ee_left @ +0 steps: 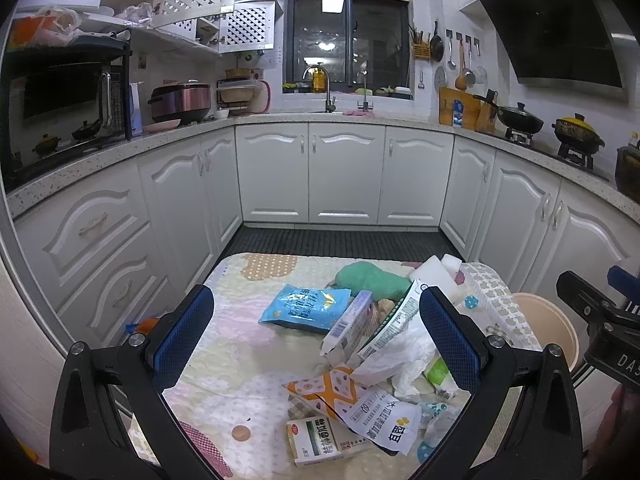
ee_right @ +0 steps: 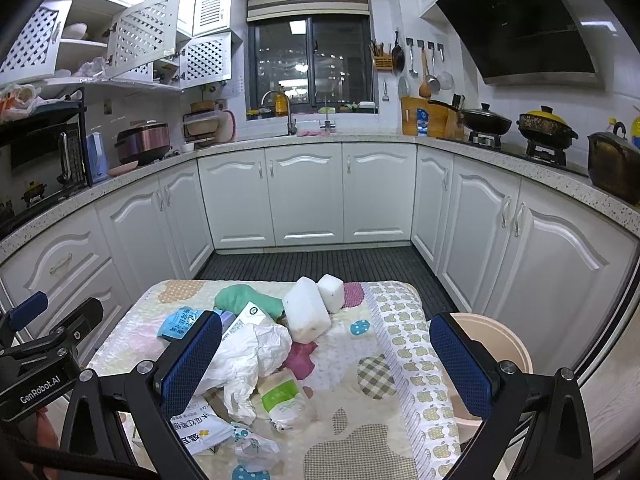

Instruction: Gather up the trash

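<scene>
Hovering over the quilted patterned table cover (ee_left: 224, 360), my left gripper (ee_left: 316, 336) is spread wide and empty; the litter, from blue plastic pouch (ee_left: 304, 308) to crumpled white paper (ee_right: 248, 356), lies untouched. My right gripper (ee_right: 326, 356) gapes too; beige round bin (ee_right: 504, 344) waits rightward, so picking comes next.

Blue packet (ee_left: 306, 307), green cloth (ee_left: 370, 280), peach bucket (ee_right: 496, 344)
</scene>
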Available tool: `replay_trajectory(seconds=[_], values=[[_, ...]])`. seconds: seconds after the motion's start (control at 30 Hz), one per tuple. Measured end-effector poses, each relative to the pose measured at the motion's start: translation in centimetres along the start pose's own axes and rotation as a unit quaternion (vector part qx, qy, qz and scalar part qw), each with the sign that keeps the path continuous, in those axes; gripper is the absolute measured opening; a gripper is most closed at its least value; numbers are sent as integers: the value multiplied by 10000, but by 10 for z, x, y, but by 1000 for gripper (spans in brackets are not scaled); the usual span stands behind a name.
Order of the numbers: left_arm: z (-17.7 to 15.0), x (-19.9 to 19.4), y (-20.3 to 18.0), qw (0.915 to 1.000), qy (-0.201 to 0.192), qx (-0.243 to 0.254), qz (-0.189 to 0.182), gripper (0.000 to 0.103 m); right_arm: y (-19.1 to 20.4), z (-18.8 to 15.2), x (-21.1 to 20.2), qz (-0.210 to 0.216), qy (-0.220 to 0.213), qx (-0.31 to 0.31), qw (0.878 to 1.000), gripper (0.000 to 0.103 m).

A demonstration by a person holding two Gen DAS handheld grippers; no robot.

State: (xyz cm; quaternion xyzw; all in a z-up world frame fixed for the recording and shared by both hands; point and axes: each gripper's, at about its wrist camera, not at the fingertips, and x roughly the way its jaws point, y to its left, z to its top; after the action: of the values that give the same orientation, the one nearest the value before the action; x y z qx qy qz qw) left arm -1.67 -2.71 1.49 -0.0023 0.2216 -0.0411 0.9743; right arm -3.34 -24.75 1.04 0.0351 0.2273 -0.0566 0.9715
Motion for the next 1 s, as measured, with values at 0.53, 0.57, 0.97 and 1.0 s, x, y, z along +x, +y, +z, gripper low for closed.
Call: replay_trajectory(seconds=[0.53,0.57,0.97,1.0], values=[[0,2,0,10000,30,-35,-43,102,0,-1,2,6,34,-27,10000,103],[0,2,0,10000,31,-36,-44,102,0,-1,2,6,39,-31,10000,103],[0,3,0,10000,33,-29,-48,102,-2,0,3,9,67,-14,10000,103],[0,3,0,10000,36,-41,-60,102,-2,0,3,6,71,-9,10000,103]])
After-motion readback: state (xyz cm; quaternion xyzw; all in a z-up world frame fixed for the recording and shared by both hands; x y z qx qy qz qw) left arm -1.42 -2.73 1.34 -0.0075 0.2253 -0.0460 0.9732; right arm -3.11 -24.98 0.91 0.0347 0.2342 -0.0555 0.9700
